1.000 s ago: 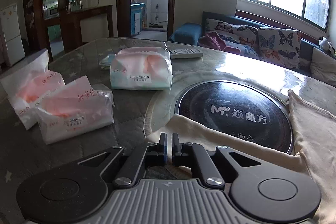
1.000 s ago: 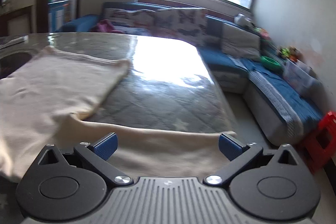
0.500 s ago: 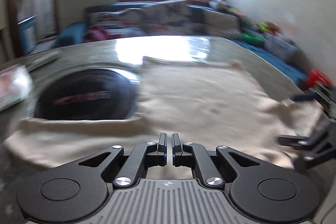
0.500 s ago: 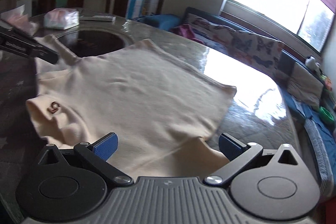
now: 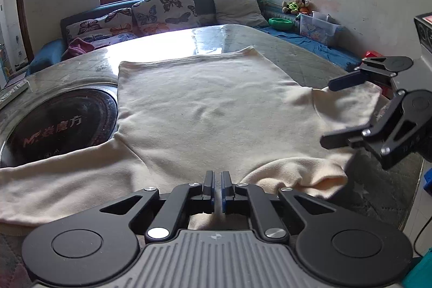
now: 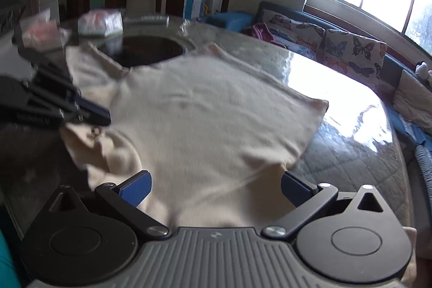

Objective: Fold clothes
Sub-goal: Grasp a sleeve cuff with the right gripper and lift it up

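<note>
A cream long-sleeved top (image 5: 210, 109) lies spread flat on the round table, hem toward the far side; it also shows in the right wrist view (image 6: 216, 120). My left gripper (image 5: 217, 182) is shut, with the jaws together at the near edge of the top by the collar; whether cloth is pinched is hidden. My right gripper (image 6: 214, 186) is open, over the right sleeve and shoulder. It also shows in the left wrist view (image 5: 332, 112), open beside the right sleeve (image 5: 348, 104). The left sleeve (image 5: 54, 180) stretches out to the left.
A black induction hob (image 5: 56, 123) is set into the table (image 5: 310, 64) under the left sleeve. Tissue packs (image 6: 100, 22) and a remote (image 6: 145, 18) lie at the table's far side. A sofa with butterfly cushions (image 5: 162, 10) stands behind. The table edge (image 5: 415, 180) is close on the right.
Both cameras have swung round: the left one from the tissue packs to face across the top, the right one toward the hob. The left gripper stayed shut, the right stayed open.
</note>
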A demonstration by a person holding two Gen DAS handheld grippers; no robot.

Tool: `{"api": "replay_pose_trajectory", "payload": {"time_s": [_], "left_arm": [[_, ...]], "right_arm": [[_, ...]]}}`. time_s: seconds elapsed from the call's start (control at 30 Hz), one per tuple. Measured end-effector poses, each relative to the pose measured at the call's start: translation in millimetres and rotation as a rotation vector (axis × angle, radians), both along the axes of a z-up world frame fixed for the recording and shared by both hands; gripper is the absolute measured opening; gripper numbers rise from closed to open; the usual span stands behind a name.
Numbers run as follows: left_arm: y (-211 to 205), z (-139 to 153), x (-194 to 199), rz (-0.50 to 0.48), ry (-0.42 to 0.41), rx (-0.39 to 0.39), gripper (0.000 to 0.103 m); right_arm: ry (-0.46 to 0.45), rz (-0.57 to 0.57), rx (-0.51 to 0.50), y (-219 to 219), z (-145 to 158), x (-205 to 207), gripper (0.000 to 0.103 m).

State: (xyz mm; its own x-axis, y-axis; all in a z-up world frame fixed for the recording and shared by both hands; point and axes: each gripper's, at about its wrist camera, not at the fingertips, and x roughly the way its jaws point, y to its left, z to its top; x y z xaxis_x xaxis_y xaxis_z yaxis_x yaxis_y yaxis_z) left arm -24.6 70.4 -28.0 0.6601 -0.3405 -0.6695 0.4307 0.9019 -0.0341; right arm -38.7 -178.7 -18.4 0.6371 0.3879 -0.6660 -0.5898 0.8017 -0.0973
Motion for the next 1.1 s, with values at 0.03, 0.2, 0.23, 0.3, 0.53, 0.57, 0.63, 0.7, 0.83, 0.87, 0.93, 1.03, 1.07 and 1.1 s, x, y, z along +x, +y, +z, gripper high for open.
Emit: {"api": "replay_pose_trajectory", "payload": {"time_s": [0.03, 0.2, 0.23, 0.3, 0.53, 0.57, 0.63, 0.7, 0.83, 0.87, 0.93, 1.03, 1.07, 1.1], "left_arm": [[0, 0, 1, 0.000, 0.002, 0.001, 0.006], [0, -1, 0, -0.008, 0.004, 0.008, 0.006], [0, -1, 0, -0.009, 0.006, 0.008, 0.006], [0, 0, 0, -0.011, 0.009, 0.010, 0.006], [-24, 12, 5, -0.070, -0.017, -0.008, 0.006], [-28, 13, 6, -0.081, -0.022, -0.011, 0.006], [-37, 17, 7, -0.102, -0.033, -0.019, 0.006], [-46, 20, 8, -0.123, -0.043, -0.027, 0.006], [-66, 25, 11, -0.169, -0.060, -0.038, 0.006], [-72, 25, 11, -0.182, -0.062, -0.038, 0.006], [-83, 24, 12, -0.200, -0.059, -0.039, 0.006], [-96, 21, 14, -0.221, -0.055, -0.032, 0.006], [-99, 21, 14, -0.225, -0.052, -0.032, 0.006], [-102, 20, 15, -0.229, -0.048, -0.033, 0.006]], "right_arm": [[0.008, 0.005, 0.026, 0, 1, 6, 0.103], [0.113, 0.006, 0.110, 3, -10, 40, 0.103], [0.124, -0.014, 0.109, 1, -13, 44, 0.103], [0.118, -0.054, 0.105, -4, -18, 47, 0.100], [0.040, -0.198, 0.168, -46, -3, 20, 0.100], [0.033, -0.243, 0.172, -56, -3, 17, 0.100], [0.024, -0.337, 0.178, -78, -4, 10, 0.098], [0.029, -0.437, 0.171, -101, -10, 6, 0.094], [0.037, -0.633, 0.153, -143, -22, -4, 0.087], [0.036, -0.664, 0.152, -150, -25, -5, 0.086], [0.032, -0.728, 0.160, -164, -29, -8, 0.081], [0.015, -0.809, 0.170, -179, -33, -9, 0.074], [0.009, -0.827, 0.170, -182, -33, -9, 0.073], [0.008, -0.839, 0.172, -184, -34, -8, 0.070]]}}
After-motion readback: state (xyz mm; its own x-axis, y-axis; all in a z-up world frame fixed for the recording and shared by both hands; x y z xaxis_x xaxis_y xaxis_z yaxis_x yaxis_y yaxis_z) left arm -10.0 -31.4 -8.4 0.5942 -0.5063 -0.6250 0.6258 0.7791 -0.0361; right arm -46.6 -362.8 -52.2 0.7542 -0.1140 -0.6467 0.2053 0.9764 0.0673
